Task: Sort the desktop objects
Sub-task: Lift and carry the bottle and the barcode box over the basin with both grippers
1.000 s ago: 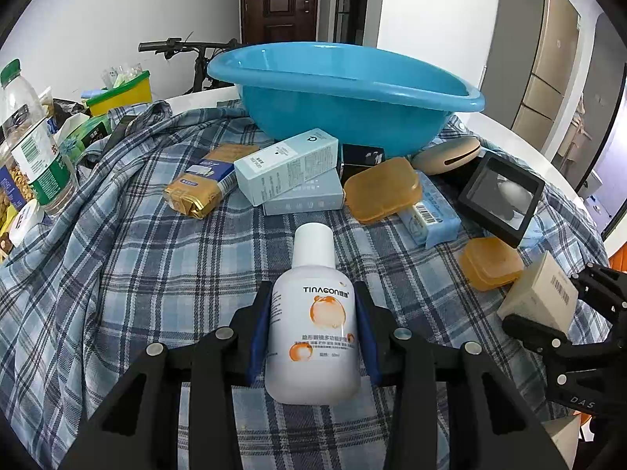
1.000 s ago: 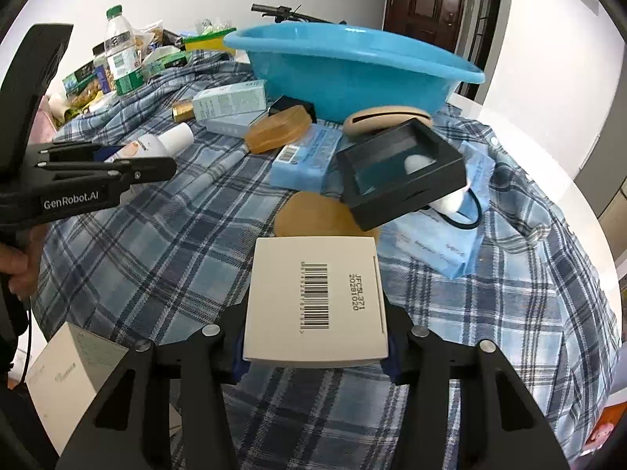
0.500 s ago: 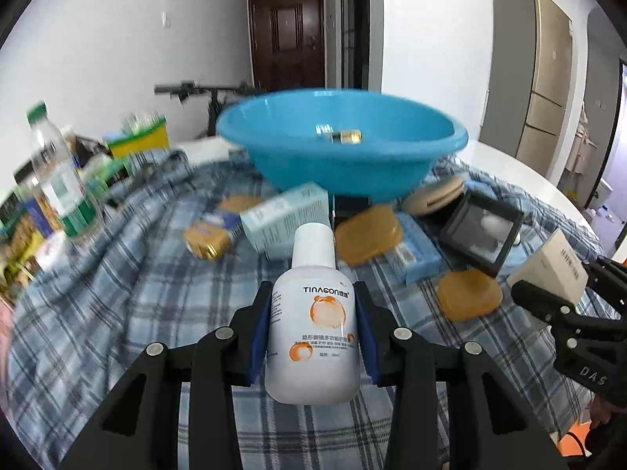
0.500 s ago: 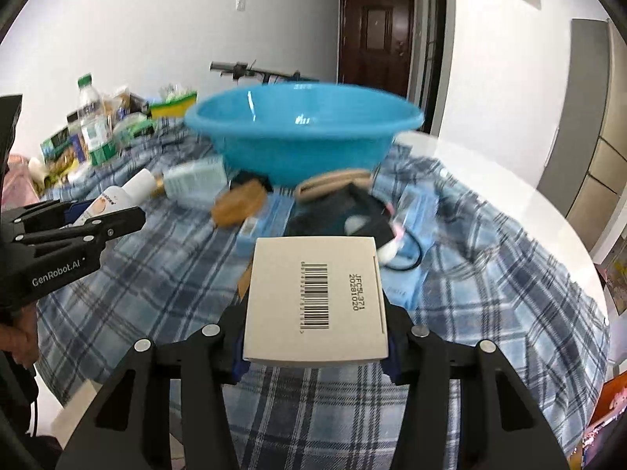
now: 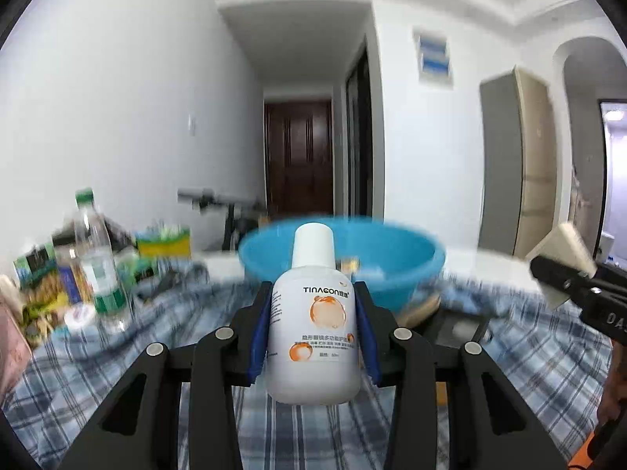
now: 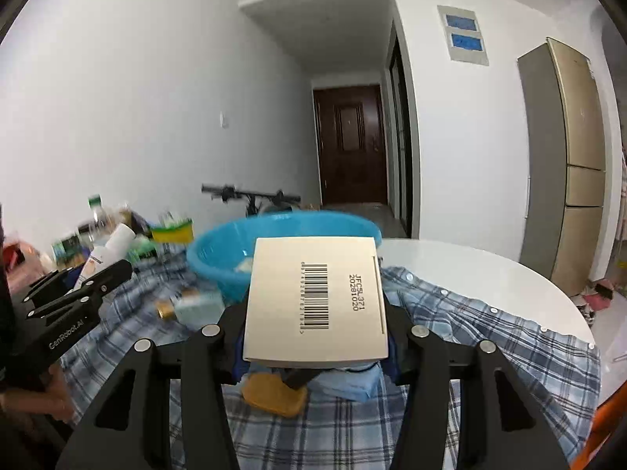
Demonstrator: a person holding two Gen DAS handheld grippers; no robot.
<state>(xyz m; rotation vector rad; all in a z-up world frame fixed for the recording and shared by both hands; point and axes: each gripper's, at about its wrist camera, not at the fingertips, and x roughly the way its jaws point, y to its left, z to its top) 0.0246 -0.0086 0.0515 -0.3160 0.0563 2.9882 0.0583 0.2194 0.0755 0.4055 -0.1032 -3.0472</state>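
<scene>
- The left hand-held gripper (image 5: 313, 346) is clenched on a white plastic bottle with orange print (image 5: 313, 329), held upright above the table (image 6: 490, 274). Its blue pads meet a smooth, rounded body, so a jolt could let it slide down and out.
- The right hand-held gripper (image 6: 315, 346) is clenched on a flat beige cardboard box with a barcode (image 6: 315, 301), gripped by its edges. A hard squeeze could buckle it.
- The round blue plastic basin (image 5: 392, 270) sits at twelve o'clock from both. A low carry risks clipping its rim.
- Both loads converge, so they might collide over the checked blue cloth (image 6: 490, 337).
</scene>
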